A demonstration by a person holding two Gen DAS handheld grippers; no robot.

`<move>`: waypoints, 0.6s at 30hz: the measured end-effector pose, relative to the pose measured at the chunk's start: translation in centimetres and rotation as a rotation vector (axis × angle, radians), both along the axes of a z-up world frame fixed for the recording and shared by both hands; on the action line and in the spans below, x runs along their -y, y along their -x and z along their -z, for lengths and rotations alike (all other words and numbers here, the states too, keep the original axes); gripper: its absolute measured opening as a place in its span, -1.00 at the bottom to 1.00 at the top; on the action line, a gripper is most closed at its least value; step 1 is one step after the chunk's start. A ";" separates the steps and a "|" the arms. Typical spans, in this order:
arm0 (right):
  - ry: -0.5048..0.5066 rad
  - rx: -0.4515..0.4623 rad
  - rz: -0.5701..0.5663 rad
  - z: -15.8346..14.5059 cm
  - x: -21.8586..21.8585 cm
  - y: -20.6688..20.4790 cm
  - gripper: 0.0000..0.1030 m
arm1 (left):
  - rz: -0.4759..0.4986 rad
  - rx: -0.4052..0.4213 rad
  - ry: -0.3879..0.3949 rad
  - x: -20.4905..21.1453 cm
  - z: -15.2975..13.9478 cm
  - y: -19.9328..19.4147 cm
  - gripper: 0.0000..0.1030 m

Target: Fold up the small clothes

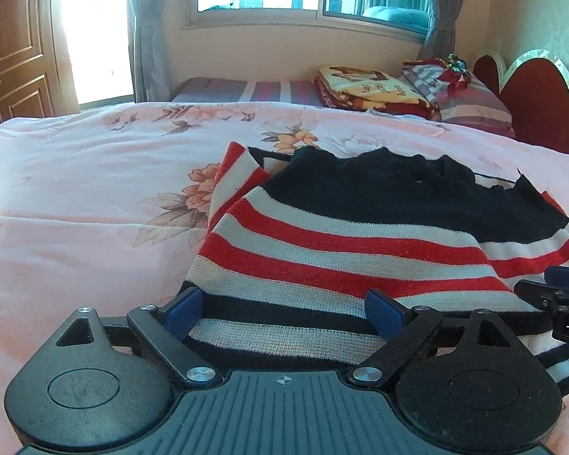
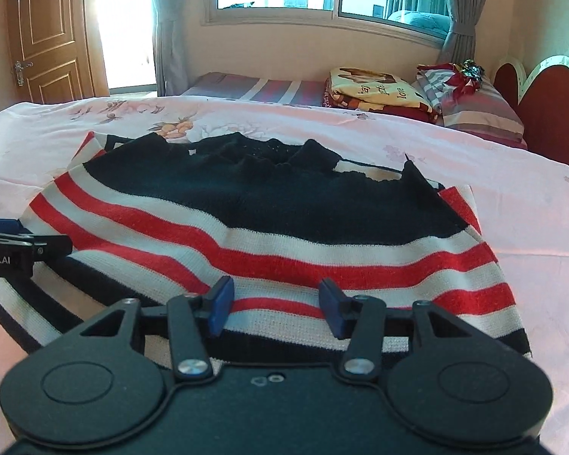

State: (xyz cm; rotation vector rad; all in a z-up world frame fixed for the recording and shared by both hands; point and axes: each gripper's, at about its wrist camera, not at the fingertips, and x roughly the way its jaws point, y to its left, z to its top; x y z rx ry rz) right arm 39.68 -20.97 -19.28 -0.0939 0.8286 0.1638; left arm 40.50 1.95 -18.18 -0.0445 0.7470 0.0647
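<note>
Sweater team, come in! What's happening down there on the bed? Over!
Left hand-held gripper open, right hand-held gripper open, both over the hem. Striped sweater flat on pink bedspread. Nothing blocking.

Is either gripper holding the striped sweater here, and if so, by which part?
Nothing is held. Both the left gripper and the right gripper hover with jaws open over the near hem of the striped sweater, which lies on the bed.

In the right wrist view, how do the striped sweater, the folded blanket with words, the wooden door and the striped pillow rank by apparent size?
1. striped sweater, nearest the camera
2. wooden door
3. folded blanket and striped pillow: they look alike, so no ranking.
</note>
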 end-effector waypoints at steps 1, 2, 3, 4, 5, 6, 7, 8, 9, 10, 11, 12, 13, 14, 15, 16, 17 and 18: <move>-0.001 -0.002 -0.003 -0.2 0.0 0.0 -0.04 | -0.004 -0.001 -0.004 0.1 -0.3 0.1 0.78; -0.005 -0.007 -0.003 -0.4 0.1 0.0 -0.03 | -0.008 -0.001 -0.003 0.2 -0.6 0.2 0.78; -0.013 -0.013 0.000 -0.6 0.2 -0.1 -0.03 | -0.010 -0.001 0.005 0.3 -0.9 0.3 0.79; -0.026 -0.012 0.005 -1.0 0.3 0.0 0.00 | -0.012 0.000 0.013 0.3 -1.2 0.4 0.79; -0.040 -0.005 0.010 -1.4 0.5 0.1 0.07 | -0.013 0.001 0.025 0.3 -1.6 0.6 0.79; -0.050 0.002 0.012 -1.7 0.6 0.3 0.11 | -0.012 0.001 0.035 0.4 -1.8 0.7 0.79; -0.053 0.009 0.011 -2.0 0.6 0.5 0.20 | -0.008 0.000 0.043 0.5 -2.0 0.9 0.79; -0.052 0.012 0.010 -2.1 0.6 0.6 0.21 | -0.002 0.001 0.047 0.6 -2.2 1.2 0.79; -0.052 0.011 0.010 -2.2 0.6 0.8 0.21 | 0.004 0.003 0.046 0.8 -2.4 1.4 0.79; -0.054 0.008 0.010 -2.2 0.6 0.9 0.21 | 0.012 0.004 0.041 1.0 -2.4 1.7 0.79; -0.058 0.003 0.015 -2.2 0.8 1.1 0.21 | 0.020 0.004 0.039 1.2 -2.4 1.9 0.80; -0.059 0.003 0.023 -2.2 0.9 1.3 0.21 | 0.025 0.002 0.038 1.3 -2.3 2.1 0.80; -0.059 0.003 0.032 -2.1 1.1 1.5 0.21 | 0.028 -0.005 0.037 1.4 -2.2 2.3 0.80; -0.060 0.003 0.042 -2.0 1.2 1.7 0.21 | 0.028 -0.011 0.036 1.5 -2.0 2.5 0.80; -0.060 0.002 0.050 -1.9 1.4 1.9 0.21 | 0.027 -0.017 0.035 1.5 -1.7 2.5 0.80; -0.058 -0.003 0.055 -1.7 1.5 2.2 0.21 | 0.023 -0.026 0.035 1.5 -1.5 2.5 0.80; -0.050 -0.010 0.056 -1.5 1.5 2.3 0.21 | 0.021 -0.040 0.037 1.5 -1.1 2.5 0.80; -0.032 -0.022 0.054 -1.1 1.5 2.5 0.21 | 0.020 -0.048 0.034 1.5 -0.7 2.5 0.80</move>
